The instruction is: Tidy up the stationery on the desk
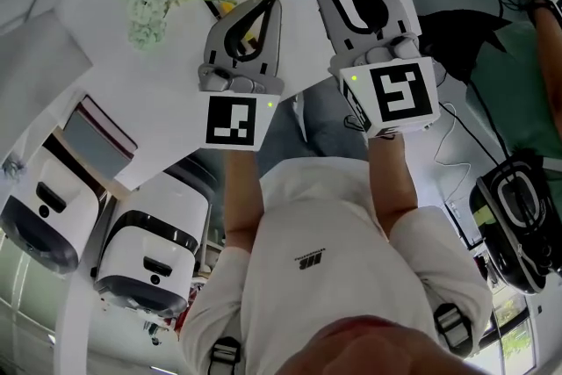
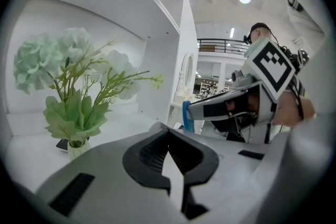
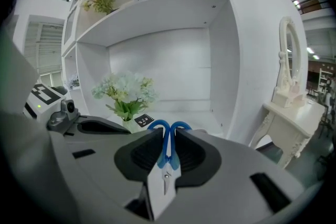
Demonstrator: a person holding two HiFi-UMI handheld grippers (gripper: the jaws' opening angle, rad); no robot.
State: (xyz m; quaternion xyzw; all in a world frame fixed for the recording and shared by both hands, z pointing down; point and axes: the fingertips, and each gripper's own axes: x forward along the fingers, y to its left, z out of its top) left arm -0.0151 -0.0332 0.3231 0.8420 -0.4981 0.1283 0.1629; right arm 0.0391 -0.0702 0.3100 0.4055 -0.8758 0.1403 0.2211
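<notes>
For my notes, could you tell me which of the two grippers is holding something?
The right gripper, clamped on blue-handled scissors; the left gripper is shut and empty.

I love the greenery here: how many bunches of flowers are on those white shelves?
2. A pale bunch stands in the lower compartment; a smaller bunch sits on the shelf above it, to the left. More may be hidden.

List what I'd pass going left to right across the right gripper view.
Pale flowers in a vase → blue scissors held by the right gripper → white dressing table with an oval mirror.
</notes>
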